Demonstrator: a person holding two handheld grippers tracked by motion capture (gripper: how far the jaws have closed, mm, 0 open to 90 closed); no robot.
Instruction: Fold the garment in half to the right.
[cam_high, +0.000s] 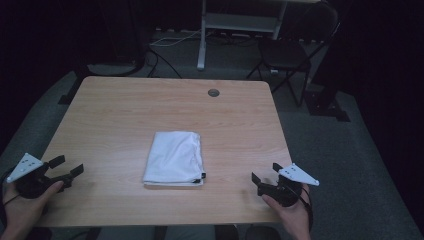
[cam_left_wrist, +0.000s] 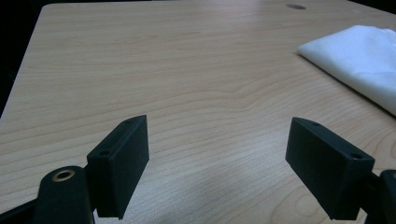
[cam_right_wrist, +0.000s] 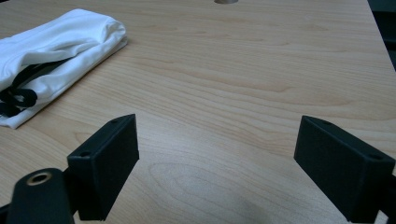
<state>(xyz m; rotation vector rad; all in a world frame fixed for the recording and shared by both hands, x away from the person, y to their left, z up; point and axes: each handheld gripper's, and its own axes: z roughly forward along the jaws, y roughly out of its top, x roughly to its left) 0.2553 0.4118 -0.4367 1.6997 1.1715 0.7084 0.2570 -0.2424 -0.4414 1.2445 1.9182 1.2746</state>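
Observation:
A folded white cloth (cam_high: 174, 158) lies in the middle of the wooden table (cam_high: 150, 110), with a black strap showing at its near right corner. The same cloth (cam_left_wrist: 362, 58) appears at the upper right in the left gripper view, and the cloth (cam_right_wrist: 51, 44) with its black strap sits at the upper left in the right gripper view. My left gripper (cam_high: 67, 167) rests near the table's front left edge, open and empty. My right gripper (cam_high: 266, 173) is near the front right edge, also open with nothing between its jaws. Both (cam_left_wrist: 217, 163) (cam_right_wrist: 218, 163) hover over bare wood, apart from the cloth.
A round cable hole (cam_high: 213, 92) sits near the table's far edge. Beyond the table stand a black chair (cam_high: 290, 50), a white metal frame (cam_high: 235, 25) and cables on the grey floor. Bare wood surrounds the cloth on every side.

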